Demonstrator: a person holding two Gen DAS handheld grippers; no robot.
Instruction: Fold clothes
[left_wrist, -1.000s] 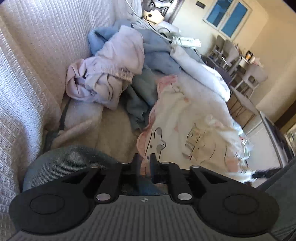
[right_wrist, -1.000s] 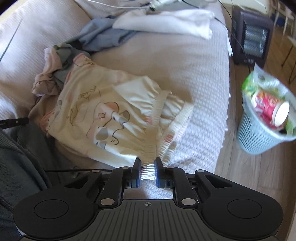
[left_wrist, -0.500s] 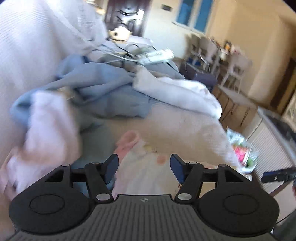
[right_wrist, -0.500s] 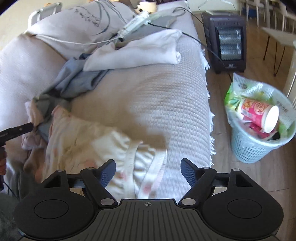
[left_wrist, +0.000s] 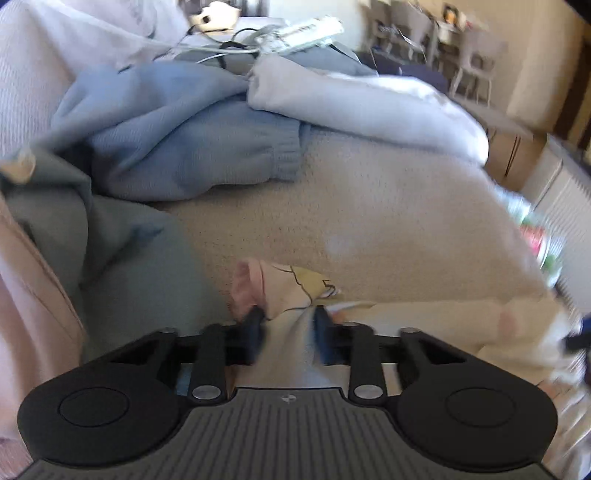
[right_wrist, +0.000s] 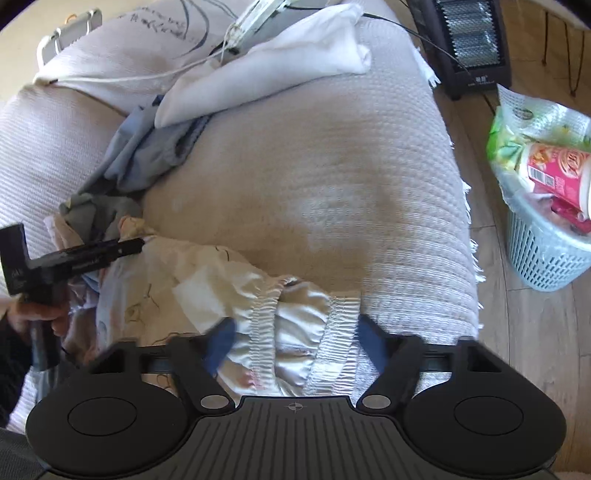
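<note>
A cream printed pair of pyjama pants (right_wrist: 207, 280) with a ruched waistband (right_wrist: 340, 310) lies on the beige sofa cover (right_wrist: 325, 177). My right gripper (right_wrist: 293, 339) is open, its jaws wide on either side of the waistband. My left gripper (left_wrist: 286, 325) has its jaws closing on the pink-cuffed leg end (left_wrist: 284, 288) of the pants; it also shows from the side in the right wrist view (right_wrist: 129, 245).
A blue sweatshirt (left_wrist: 177, 147), a grey-green garment (left_wrist: 110, 251) and a white garment (left_wrist: 369, 107) lie behind. A power strip (left_wrist: 299, 33) with cables sits further back. A heater (right_wrist: 469, 44) and a bin (right_wrist: 546, 254) stand on the floor to the right.
Both grippers let go and opened half a second ago. The left has since narrowed onto the cuffed leg end; the right stays wide open over the waistband.
</note>
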